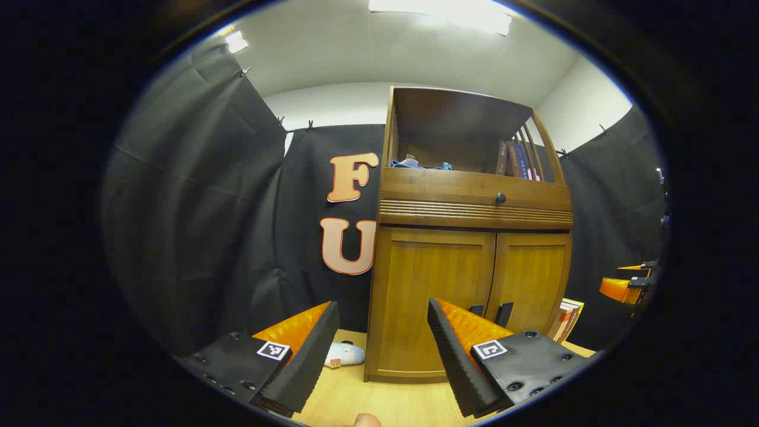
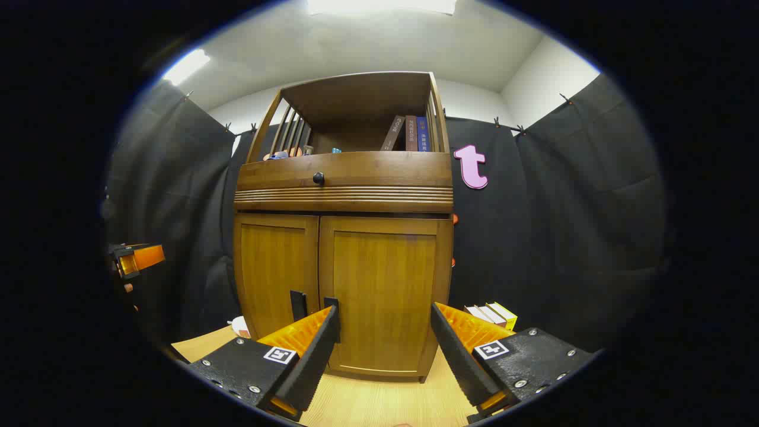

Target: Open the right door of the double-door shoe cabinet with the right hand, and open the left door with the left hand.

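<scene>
The brown wooden shoe cabinet [image 1: 474, 207] stands ahead with both lower doors shut. In the left gripper view, the left door [image 1: 424, 290] and right door [image 1: 533, 276] meet at two dark handles [image 1: 476, 309] low on the centre seam. My left gripper [image 1: 382, 341] is open and empty, short of the left door. In the right gripper view, my right gripper [image 2: 385, 338] is open and empty before the right door [image 2: 382, 279], its left finger near the handles [image 2: 298, 305]. The left door [image 2: 276, 270] is beside it. Each gripper shows at the other view's edge [image 1: 628, 284] [image 2: 136, 258].
A drawer with a black knob [image 1: 501, 198] sits above the doors, and books [image 2: 412, 133] stand on the open shelf. More books [image 2: 492, 313] lie on the wooden floor right of the cabinet. A white object [image 1: 345, 354] lies to its left.
</scene>
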Available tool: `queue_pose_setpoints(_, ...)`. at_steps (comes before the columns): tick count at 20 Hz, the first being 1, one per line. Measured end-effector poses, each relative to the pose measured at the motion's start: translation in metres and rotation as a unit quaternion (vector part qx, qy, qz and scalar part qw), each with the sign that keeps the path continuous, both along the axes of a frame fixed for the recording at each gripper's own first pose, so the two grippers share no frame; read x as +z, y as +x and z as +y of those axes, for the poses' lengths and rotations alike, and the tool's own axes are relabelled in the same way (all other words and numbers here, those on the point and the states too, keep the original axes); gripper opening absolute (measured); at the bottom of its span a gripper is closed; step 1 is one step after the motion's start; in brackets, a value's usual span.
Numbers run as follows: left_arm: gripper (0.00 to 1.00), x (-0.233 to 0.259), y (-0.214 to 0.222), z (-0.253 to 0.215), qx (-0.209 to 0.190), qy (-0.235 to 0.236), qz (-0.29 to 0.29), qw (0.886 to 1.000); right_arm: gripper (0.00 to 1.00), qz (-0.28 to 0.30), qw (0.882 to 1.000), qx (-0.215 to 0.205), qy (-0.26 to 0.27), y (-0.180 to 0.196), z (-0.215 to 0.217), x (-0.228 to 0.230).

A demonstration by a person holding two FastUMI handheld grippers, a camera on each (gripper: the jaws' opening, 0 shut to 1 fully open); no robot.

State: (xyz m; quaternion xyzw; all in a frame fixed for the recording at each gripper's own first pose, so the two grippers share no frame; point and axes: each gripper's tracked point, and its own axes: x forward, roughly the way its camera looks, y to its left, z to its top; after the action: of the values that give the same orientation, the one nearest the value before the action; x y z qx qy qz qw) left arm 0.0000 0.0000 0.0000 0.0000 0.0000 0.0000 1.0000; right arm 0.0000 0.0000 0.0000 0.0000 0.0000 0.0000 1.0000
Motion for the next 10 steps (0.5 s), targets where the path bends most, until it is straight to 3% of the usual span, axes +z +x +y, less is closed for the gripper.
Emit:
queue_pose_setpoints(7, 0.99, 0.009, 0.000, 0.003, -0.006, 0.000, -0.004, 1.000, 0.93, -0.015, 1.000, -0.005, 0.011, -0.010, -0.002, 0.016)
queue_pose_setpoints(8, 0.99, 0.011, 0.000, 0.005, -0.004, 0.005, -0.007, 1.000, 1.00, -0.015, 1.000, -0.003, 0.012, -0.009, 0.000, 0.017)
queue_pose_setpoints(9, 0.99, 0.013, 0.000, 0.003, -0.004, 0.008, -0.008, 1.000, 1.00, -0.013, 1.000, -0.003, 0.011, -0.008, 0.001, 0.017)
queue_pose_setpoints(10, 0.99, 0.013, 0.000, 0.001, -0.006, 0.008, -0.008, 1.000, 0.93, -0.012, 1.000, -0.004, 0.010, -0.007, 0.000, 0.016)
